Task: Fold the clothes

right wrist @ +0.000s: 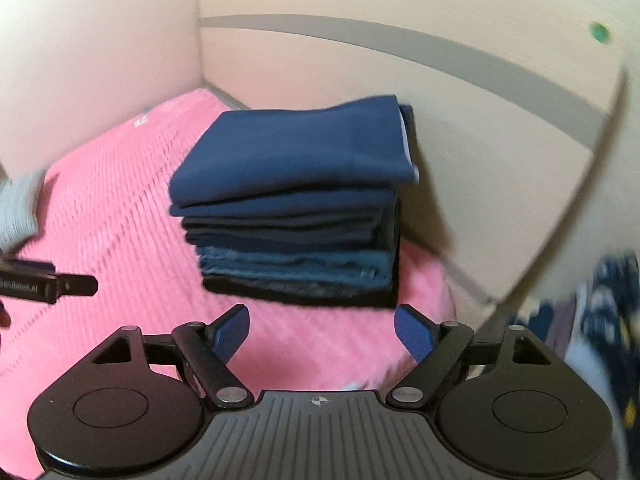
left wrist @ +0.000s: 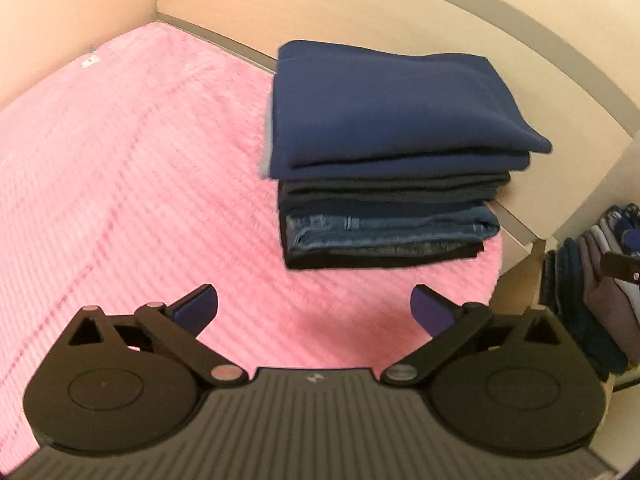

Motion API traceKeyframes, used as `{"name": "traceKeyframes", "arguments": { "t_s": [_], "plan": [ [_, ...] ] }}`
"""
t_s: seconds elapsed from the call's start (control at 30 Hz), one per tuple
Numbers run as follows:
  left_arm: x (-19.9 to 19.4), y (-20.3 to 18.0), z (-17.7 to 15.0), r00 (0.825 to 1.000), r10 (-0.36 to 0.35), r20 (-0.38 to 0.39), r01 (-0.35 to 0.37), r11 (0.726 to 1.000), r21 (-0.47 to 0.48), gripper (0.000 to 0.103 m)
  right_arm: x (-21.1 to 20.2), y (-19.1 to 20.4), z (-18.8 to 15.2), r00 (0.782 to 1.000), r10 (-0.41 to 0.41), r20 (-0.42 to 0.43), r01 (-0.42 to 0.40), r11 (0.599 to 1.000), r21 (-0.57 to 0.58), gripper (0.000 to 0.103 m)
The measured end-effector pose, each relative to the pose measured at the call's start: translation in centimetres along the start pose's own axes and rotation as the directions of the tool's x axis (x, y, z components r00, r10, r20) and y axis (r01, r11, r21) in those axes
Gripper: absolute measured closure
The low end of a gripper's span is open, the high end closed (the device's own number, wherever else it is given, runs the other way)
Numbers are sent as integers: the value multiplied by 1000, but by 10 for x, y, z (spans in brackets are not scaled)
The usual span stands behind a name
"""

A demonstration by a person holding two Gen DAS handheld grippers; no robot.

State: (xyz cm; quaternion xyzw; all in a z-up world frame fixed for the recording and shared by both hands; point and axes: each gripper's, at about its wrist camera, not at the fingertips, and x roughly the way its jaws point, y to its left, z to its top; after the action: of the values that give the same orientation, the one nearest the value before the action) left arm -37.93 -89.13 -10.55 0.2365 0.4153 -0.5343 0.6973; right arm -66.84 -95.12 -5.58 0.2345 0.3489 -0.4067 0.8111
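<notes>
A stack of folded clothes [left wrist: 384, 168] rests on the pink ribbed bedspread [left wrist: 120, 184] near the headboard corner. A navy garment [left wrist: 384, 108] lies on top, with dark and denim pieces beneath. The same stack [right wrist: 296, 216] fills the middle of the right wrist view. My left gripper [left wrist: 314, 312] hovers open in front of the stack, nothing between its blue pads. My right gripper [right wrist: 322, 334] is open too, just short of the stack's bottom edge and holding nothing. The left gripper's tip [right wrist: 60, 286] pokes in at the left of the right wrist view.
A beige headboard [left wrist: 400, 12] with a grey stripe runs behind the stack, and a wall [right wrist: 100, 60] closes the left side. Off the bed's right edge lies a pile of unfolded clothes [left wrist: 596, 292]. A grey sleeve [right wrist: 18, 208] shows at the far left.
</notes>
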Motion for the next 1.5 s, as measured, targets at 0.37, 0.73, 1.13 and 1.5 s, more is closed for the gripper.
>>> {"name": "traceKeyframes", "arguments": {
  "t_s": [0.37,0.73,1.13,1.5],
  "plan": [
    [-68,9,-41,999,-15,29,16,1000,-26,2,-29,25,-11,1000,11,-15,-9,994,104,20],
    [-91,-29,-30,998,-10,63,12,999,-32,2,-36,4,14,999,43,-2,-43,999,-6,19],
    [-90,-69,-22,999,21,48,-20,1000,-21,2,-40,-20,6,998,63,-20,-63,998,13,18],
    [-91,-95,-12,997,31,66,-31,1000,-4,1,-47,-25,12,997,83,-7,-83,996,32,18]
  ]
}}
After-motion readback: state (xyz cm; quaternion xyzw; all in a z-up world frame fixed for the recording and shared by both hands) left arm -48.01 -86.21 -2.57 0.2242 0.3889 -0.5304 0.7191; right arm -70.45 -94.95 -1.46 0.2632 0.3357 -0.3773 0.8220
